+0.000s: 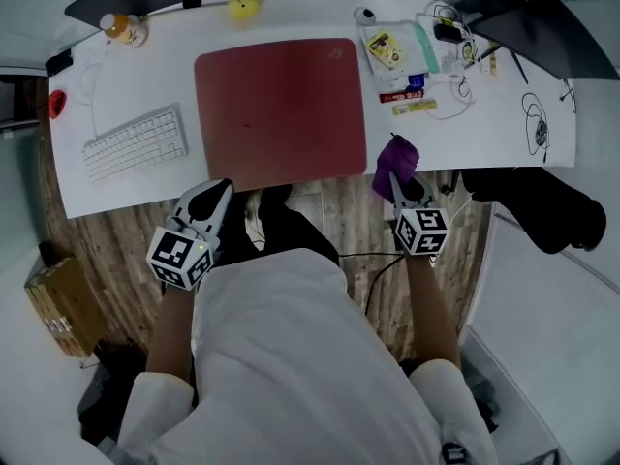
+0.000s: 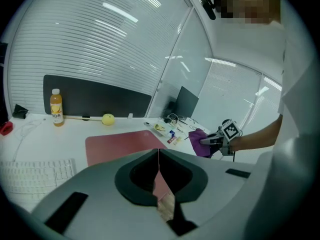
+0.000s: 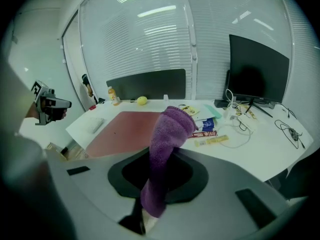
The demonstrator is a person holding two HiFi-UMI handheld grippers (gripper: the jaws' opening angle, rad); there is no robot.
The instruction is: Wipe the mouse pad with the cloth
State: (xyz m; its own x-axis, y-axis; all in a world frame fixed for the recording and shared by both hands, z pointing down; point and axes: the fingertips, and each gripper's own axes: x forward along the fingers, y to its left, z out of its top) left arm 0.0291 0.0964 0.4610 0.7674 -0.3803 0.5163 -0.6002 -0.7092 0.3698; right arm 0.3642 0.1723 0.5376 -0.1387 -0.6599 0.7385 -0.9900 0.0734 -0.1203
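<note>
A dark red mouse pad (image 1: 280,110) lies in the middle of the white desk (image 1: 504,134); the pad (image 2: 120,144) also shows in the left gripper view and the pad (image 3: 127,126) in the right gripper view. My right gripper (image 1: 399,188) hangs just off the desk's near edge, right of the pad, shut on a purple cloth (image 1: 394,159) that sticks up from its jaws (image 3: 167,149). My left gripper (image 1: 215,198) hovers below the desk's near edge, left of centre, its jaws shut with nothing between them (image 2: 159,156).
A white keyboard (image 1: 136,143) lies left of the pad. At the back stand a juice bottle (image 1: 122,29) and a yellow ball (image 1: 243,4). Packets, cables and a charger (image 1: 426,51) clutter the right side. A cardboard box (image 1: 60,303) sits on the floor at left.
</note>
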